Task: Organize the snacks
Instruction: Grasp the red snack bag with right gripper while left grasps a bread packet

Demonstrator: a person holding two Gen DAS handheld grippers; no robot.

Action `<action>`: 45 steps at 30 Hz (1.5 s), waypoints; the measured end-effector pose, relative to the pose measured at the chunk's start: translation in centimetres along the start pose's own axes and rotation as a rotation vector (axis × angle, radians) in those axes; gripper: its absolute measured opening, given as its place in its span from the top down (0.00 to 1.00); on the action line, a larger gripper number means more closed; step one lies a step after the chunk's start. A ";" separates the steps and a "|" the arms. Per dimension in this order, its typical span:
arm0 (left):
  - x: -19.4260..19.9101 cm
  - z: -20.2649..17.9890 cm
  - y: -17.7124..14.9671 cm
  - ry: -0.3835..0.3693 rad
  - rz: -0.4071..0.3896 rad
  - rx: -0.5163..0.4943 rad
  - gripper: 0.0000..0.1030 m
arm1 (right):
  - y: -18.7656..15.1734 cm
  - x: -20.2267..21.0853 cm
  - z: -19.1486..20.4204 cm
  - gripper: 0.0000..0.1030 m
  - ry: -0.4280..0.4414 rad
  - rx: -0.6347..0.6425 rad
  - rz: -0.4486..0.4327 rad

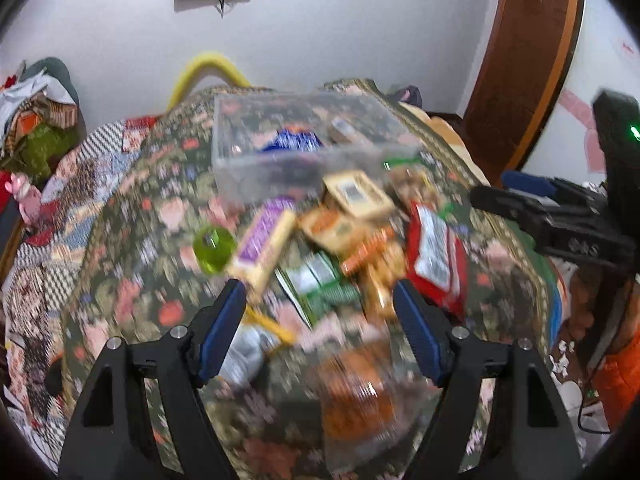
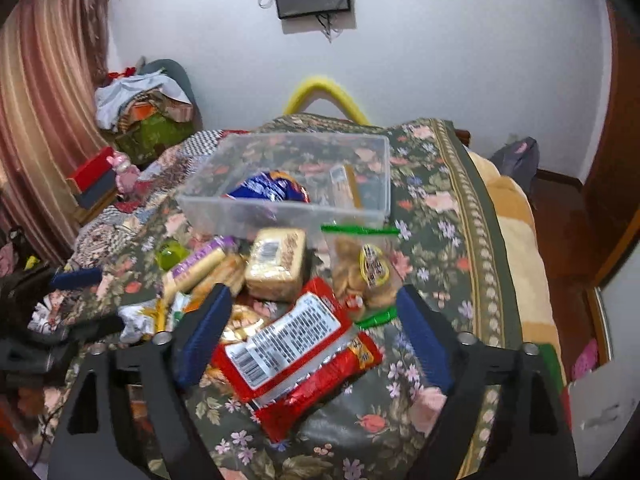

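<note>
Snacks are heaped on the floral blanket (image 2: 436, 200), and the clear plastic bin (image 2: 288, 204) sits at 12 o'clock from the pile, so it's presumably where everything's meant to end up. It's got a blue packet (image 2: 266, 190) and a slim yellowish pack (image 2: 344, 186) in it, so I'd guess the job is barely started.

The right gripper (image 2: 312, 332) is spread wide with nothing in it, hanging over the red snack packet (image 2: 296, 352), which lies label side up between the blue pads. My guess is that's the next grab, since it's on top and nearest. At 12 o'clock from it is a tan wrapped cake (image 2: 276, 264), and at 1 o'clock a zip bag of cookies (image 2: 362, 268) with a green seal.

The left gripper (image 1: 320, 320) is wide and empty too, above the green-and-white packet (image 1: 316, 284). That view is badly smeared, so details are fuzzy. The purple-and-cream bar (image 1: 262, 246) sits at 11 o'clock, with a green round thing (image 1: 214, 249) (can't tell what it is) just left of it.

Crinkly wrappers stacked loosely might slide when one gets pulled.
</note>
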State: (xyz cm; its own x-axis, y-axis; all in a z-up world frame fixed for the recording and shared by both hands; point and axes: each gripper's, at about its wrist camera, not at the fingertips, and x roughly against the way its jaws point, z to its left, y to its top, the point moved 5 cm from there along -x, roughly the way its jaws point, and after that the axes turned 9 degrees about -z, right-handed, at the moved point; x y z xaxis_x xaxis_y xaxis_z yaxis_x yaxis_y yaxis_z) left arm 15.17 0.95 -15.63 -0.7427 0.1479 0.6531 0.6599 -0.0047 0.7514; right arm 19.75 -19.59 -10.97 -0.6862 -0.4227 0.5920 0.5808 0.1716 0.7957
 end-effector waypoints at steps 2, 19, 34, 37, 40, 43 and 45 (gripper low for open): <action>-0.1 -0.5 -1.3 -0.011 0.017 0.002 0.26 | -0.8 -1.0 -0.1 0.16 -0.011 -0.012 0.021; -1.3 -1.3 -6.7 0.006 0.051 0.001 0.23 | -6.9 -2.0 -1.7 0.16 -0.018 -0.063 0.163; -3.6 -2.7 -7.4 -0.005 0.102 -0.009 0.22 | -6.5 -2.3 -1.3 0.16 0.021 -0.147 0.160; -4.0 -2.2 -7.5 0.002 0.096 0.010 0.25 | -7.0 -3.6 -1.1 0.16 0.020 -0.162 0.195; -3.8 -1.8 -7.5 -0.019 0.087 0.030 0.45 | -7.9 -4.6 -1.1 0.16 0.027 -0.220 0.228; -3.4 -1.4 -7.3 -0.002 0.074 0.029 0.51 | -7.9 -4.6 -0.5 0.15 0.003 -0.183 0.212; -3.2 -1.2 -7.1 0.000 0.065 0.031 0.51 | -7.9 -4.5 -0.3 0.21 -0.005 -0.161 0.205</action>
State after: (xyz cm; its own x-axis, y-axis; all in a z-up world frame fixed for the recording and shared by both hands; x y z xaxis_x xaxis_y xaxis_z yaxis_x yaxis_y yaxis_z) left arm 12.70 -0.66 -22.97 -0.6983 0.1482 0.7003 0.7097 0.0161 0.7043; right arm 18.35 -19.32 -19.92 -0.5487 -0.3892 0.7399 0.7702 0.1089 0.6284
